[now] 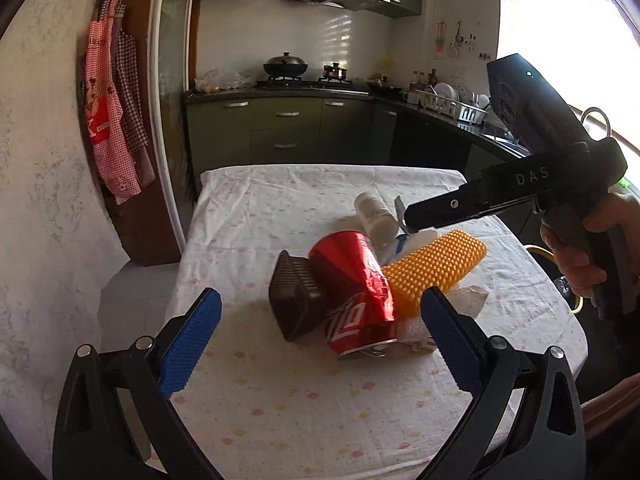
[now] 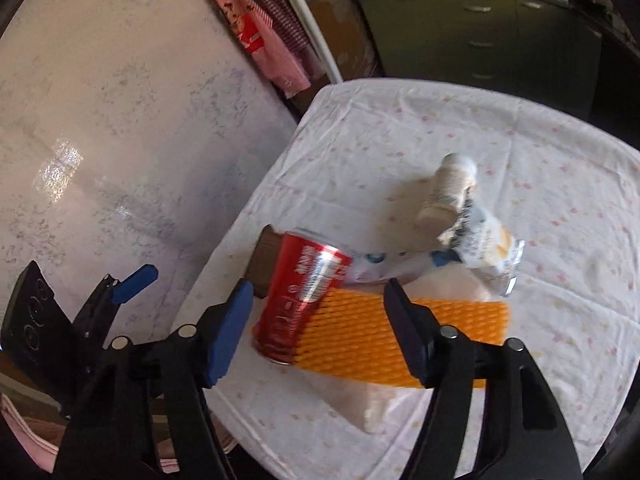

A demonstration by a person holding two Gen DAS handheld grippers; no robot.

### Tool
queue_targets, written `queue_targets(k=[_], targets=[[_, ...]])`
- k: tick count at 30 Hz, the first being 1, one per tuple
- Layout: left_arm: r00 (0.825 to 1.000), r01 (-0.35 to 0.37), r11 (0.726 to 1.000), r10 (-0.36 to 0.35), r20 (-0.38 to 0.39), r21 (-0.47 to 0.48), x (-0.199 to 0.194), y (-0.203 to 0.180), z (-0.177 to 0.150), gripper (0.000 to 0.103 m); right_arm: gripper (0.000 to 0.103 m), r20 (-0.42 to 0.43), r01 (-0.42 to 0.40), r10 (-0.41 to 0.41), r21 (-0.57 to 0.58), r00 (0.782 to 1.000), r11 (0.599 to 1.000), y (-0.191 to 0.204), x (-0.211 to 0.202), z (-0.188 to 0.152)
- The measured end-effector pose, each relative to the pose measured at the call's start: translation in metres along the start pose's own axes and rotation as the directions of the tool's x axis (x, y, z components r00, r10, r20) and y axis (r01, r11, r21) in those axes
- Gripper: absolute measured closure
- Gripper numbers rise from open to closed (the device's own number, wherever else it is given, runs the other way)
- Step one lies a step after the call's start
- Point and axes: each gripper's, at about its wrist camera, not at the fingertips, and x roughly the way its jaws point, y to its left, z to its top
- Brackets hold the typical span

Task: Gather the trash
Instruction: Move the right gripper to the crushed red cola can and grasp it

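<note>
A pile of trash lies mid-table: a crushed red cola can [image 1: 354, 284] [image 2: 302, 296], a brown ribbed plastic tray [image 1: 296, 294], an orange foam net sleeve [image 1: 436, 264] [image 2: 404, 340], a white bottle [image 1: 374, 216] [image 2: 446, 192], a crumpled white-and-blue wrapper [image 2: 476, 248] and white tissue [image 1: 468, 296]. My left gripper [image 1: 320, 344] is open, above the table just before the can. My right gripper [image 2: 320, 320] is open, hovering over the can and the foam sleeve; in the left wrist view its tip [image 1: 408, 220] sits over the far side of the pile.
The table [image 1: 280, 420] has a white floral cloth. A wall [image 1: 40, 200] with hanging aprons [image 1: 112, 120] is on the left. Kitchen cabinets [image 1: 288, 128], a stove and a dish rack stand behind. The person's hand [image 1: 580, 248] holds the right gripper.
</note>
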Motion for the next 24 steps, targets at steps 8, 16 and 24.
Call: queue_targets(k=[8, 16, 24], targets=[[1.000, -0.011, 1.000, 0.011, 0.003, -0.008, -0.010, 0.022, -0.016, 0.005, 0.054, -0.210, 0.048, -0.017, 0.144, 0.978, 0.988, 0.020, 0.041, 0.007], [1.000, -0.003, 1.000, 0.003, 0.001, -0.024, -0.015, 0.033, -0.024, 0.005, 0.057, -0.267, 0.129, -0.075, 0.194, 0.961, 0.972, 0.023, 0.066, 0.014], [1.000, 0.005, 0.999, -0.006, -0.020, -0.036, -0.014, 0.037, -0.033, 0.005, 0.058, -0.330, 0.203, -0.132, 0.192, 0.935, 0.960, 0.011, 0.095, 0.015]])
